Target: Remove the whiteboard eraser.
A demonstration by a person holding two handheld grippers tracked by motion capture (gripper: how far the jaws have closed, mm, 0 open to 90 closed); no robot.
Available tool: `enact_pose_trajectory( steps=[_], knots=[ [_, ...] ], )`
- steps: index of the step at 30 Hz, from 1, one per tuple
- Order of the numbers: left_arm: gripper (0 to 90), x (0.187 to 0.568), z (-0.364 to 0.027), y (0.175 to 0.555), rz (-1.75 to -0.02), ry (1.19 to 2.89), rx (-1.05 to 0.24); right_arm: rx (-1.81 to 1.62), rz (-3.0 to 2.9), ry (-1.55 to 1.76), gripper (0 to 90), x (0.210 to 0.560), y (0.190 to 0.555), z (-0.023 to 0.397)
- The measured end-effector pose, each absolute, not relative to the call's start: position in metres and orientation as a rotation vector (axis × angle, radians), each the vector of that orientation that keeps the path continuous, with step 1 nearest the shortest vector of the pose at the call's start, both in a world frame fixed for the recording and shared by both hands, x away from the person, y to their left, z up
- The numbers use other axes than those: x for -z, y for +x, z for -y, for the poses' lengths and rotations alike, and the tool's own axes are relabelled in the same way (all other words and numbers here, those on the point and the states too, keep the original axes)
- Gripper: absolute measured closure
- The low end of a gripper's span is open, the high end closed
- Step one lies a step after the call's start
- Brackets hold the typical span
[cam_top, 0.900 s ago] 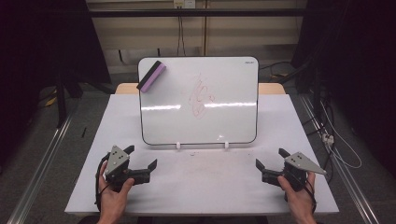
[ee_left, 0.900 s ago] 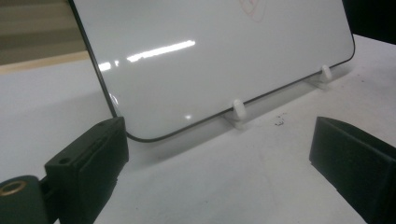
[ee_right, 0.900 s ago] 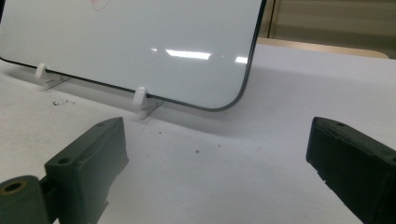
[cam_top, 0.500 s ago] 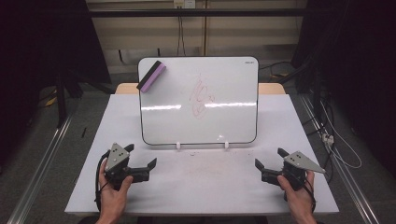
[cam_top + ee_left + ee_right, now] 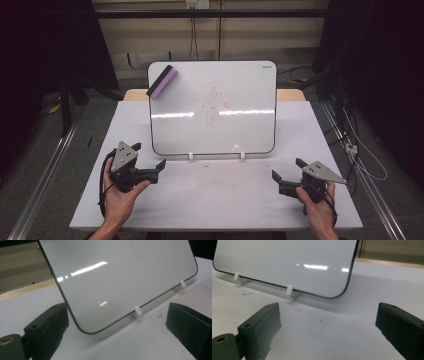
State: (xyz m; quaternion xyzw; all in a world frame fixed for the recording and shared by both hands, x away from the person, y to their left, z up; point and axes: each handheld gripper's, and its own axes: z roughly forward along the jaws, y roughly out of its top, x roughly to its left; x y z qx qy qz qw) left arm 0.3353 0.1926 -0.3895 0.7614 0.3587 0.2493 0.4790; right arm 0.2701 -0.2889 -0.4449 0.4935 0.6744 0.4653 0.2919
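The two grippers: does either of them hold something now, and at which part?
Nothing is held. The left gripper and the right gripper both have open, empty jaws, apart from the whiteboard and the eraser.

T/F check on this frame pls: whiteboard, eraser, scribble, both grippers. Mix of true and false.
1. The whiteboard stands propped on two small white feet. True.
2. The eraser lies flat on the table in front of the board. False: it sits on the board's face, at its upper left corner.
3. A red scribble marks the middle of the board. True.
4. The left gripper is shut on the eraser. False: its jaws stand open with nothing between them, low near the table, apart from the board.
5. The right gripper also has open, empty jaws. True.
6. The board is wiped clean. False: the scribble is there.
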Motion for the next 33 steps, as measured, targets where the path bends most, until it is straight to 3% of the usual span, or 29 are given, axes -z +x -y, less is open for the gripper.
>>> enact_pose_trajectory(
  steps=[19,22,33],
  knots=[
    [8.3,0.346,-0.185,0.376,-0.776,1.927,-0.754,-1.239,-1.82,1.318,6.5,0.446,0.272,0.287],
    [9.9,0.342,-0.184,0.379,-0.763,1.947,-0.729,-1.238,-1.822,1.315,6.5,0.446,0.273,0.287],
    [11.5,0.313,-0.179,0.413,-0.72,1.956,-0.92,-1.24,-1.829,1.31,6.5,0.446,0.273,0.287]
  ],
)
